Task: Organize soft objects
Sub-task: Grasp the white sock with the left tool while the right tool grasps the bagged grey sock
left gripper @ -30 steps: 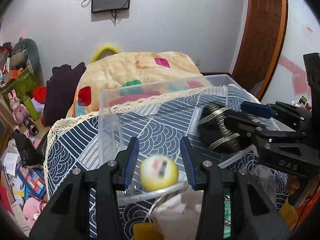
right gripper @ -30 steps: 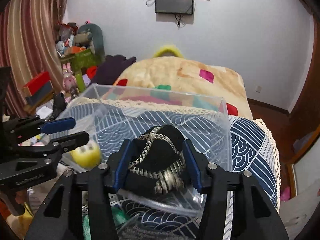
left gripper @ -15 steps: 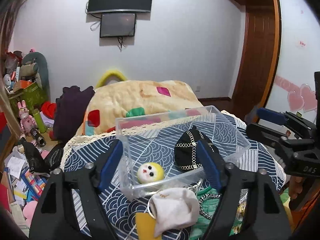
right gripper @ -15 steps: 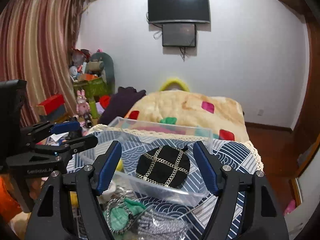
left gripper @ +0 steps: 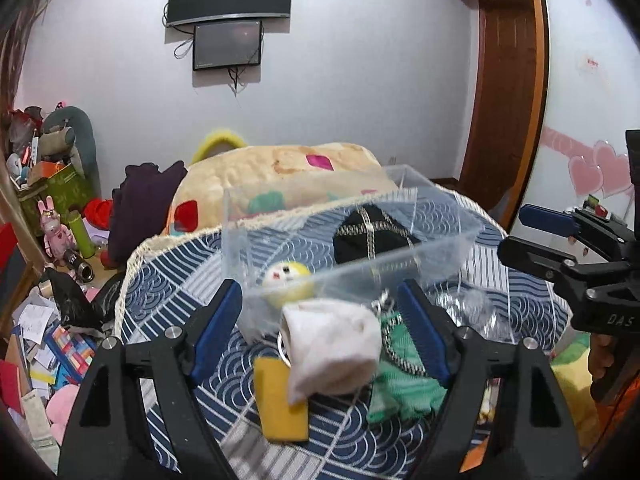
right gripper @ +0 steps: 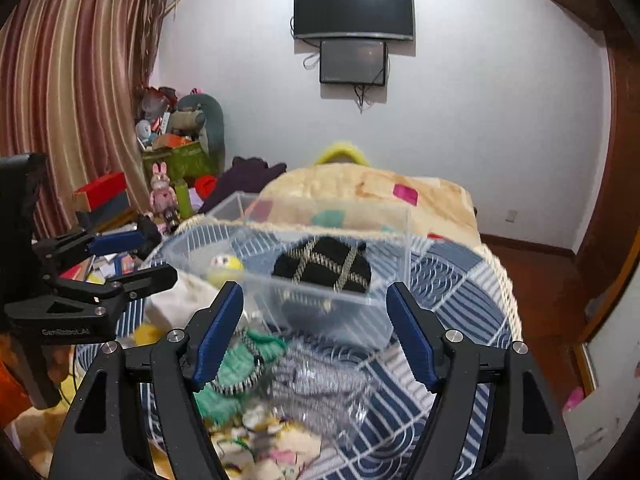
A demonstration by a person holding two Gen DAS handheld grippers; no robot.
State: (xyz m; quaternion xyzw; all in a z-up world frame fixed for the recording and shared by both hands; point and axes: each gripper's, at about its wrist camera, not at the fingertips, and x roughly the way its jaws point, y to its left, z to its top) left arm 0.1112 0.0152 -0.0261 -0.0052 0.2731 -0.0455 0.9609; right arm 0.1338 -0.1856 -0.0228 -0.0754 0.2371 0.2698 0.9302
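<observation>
A clear plastic bin [left gripper: 448,248] [right gripper: 392,220] stands on the blue patterned tablecloth. In it lie a yellow-and-white ball toy [left gripper: 286,280] [right gripper: 224,266] and a black pouch with gold chains [left gripper: 370,234] [right gripper: 324,264]. In front of the bin lie a white soft pouch [left gripper: 332,350], a yellow pad [left gripper: 280,404], a green knit piece with a chain [left gripper: 404,384] [right gripper: 236,364] and a silvery item [right gripper: 316,384]. My left gripper [left gripper: 320,328] is open and empty just above the white pouch. My right gripper [right gripper: 312,332] is open and empty above the silvery item.
The round table's lace-edged cloth [left gripper: 168,280] drops off at left and right. A large cream blanket roll [left gripper: 280,172] lies behind the bin. Toys, boxes and papers clutter the floor at left [left gripper: 48,320]. More small soft things lie at the near edge [right gripper: 260,440].
A second ago each gripper held its item over the bin: left the ball toy, right the black pouch. Both opened, left the items in the bin, and drew back toward the loose pile.
</observation>
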